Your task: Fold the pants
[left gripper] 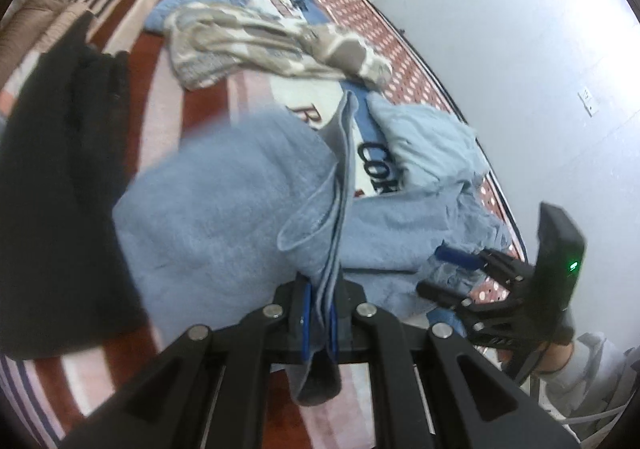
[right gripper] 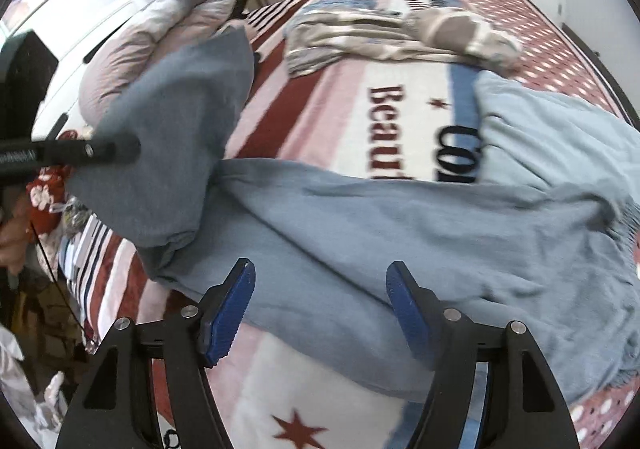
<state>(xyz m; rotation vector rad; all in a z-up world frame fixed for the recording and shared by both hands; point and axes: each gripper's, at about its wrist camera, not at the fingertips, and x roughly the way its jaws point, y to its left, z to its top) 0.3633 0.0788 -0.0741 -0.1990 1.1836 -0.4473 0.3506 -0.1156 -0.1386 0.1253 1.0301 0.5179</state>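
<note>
Light blue pants (left gripper: 224,201) lie across a striped blanket on the bed. My left gripper (left gripper: 319,323) is shut on a fold of the pants' edge, which hangs down between its blue pads. In the right wrist view the pants (right gripper: 420,229) spread under my right gripper (right gripper: 320,305), which is open just above the cloth, with nothing between its pads. One leg end (right gripper: 176,129) is lifted at the left, held by the left gripper, which is hidden behind the cloth. The right gripper also shows in the left wrist view (left gripper: 460,273) at the pants' far edge.
A grey and beige patterned garment (left gripper: 276,45) lies further up the bed, also seen in the right wrist view (right gripper: 400,33). A dark garment (left gripper: 60,169) lies at the left. A rolled quilt (right gripper: 160,37) sits at the bed's head. A white wall (left gripper: 520,69) runs along the bed's right edge.
</note>
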